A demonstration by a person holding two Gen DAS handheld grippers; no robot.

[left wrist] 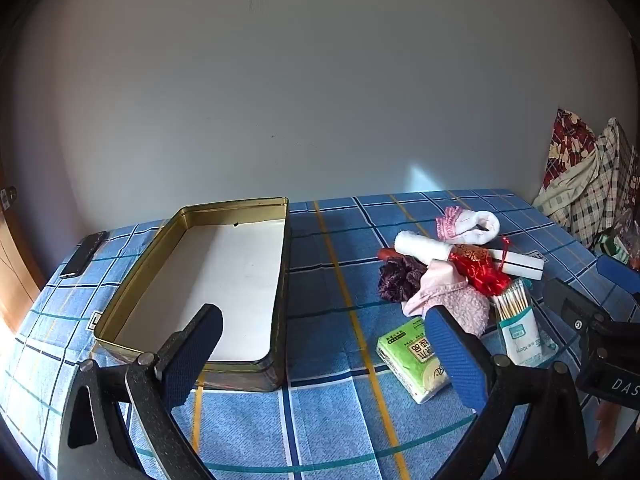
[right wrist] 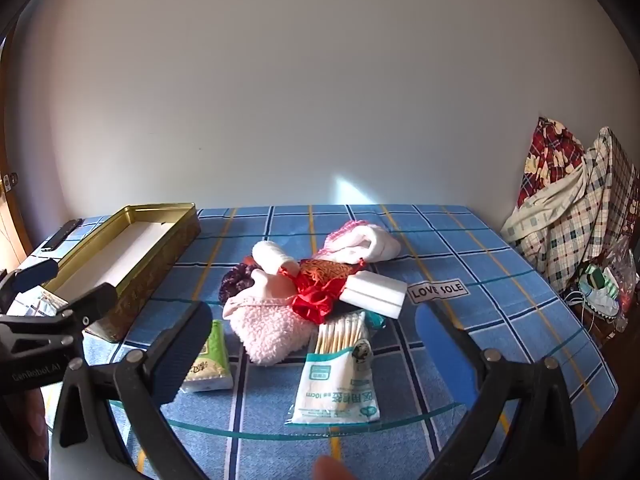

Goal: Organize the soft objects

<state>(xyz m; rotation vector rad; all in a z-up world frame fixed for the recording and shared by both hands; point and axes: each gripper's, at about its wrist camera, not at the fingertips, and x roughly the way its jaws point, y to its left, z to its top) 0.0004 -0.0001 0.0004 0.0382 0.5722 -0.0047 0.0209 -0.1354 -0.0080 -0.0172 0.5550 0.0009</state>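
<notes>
On the worktop (right wrist: 500, 280), right of the open tin (left wrist: 224, 280), lies a soft pile (right wrist: 304, 292). Both claws, left (left wrist: 320, 356) and right (right wrist: 316, 356), are open, empty. The fluffy pink sock (right wrist: 268, 332) looks light and squashy; pinch its middle.

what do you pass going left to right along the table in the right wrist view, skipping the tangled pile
phone → gold tin → green tissue pack → cotton swab packet → LOVE SOLE label → plaid cloth heap

Open gold tin (left wrist: 224, 280) at left w/ white floor; soft pile (right wrist: 288, 300) (socks, pink fleece, red pouch) at right.
</notes>
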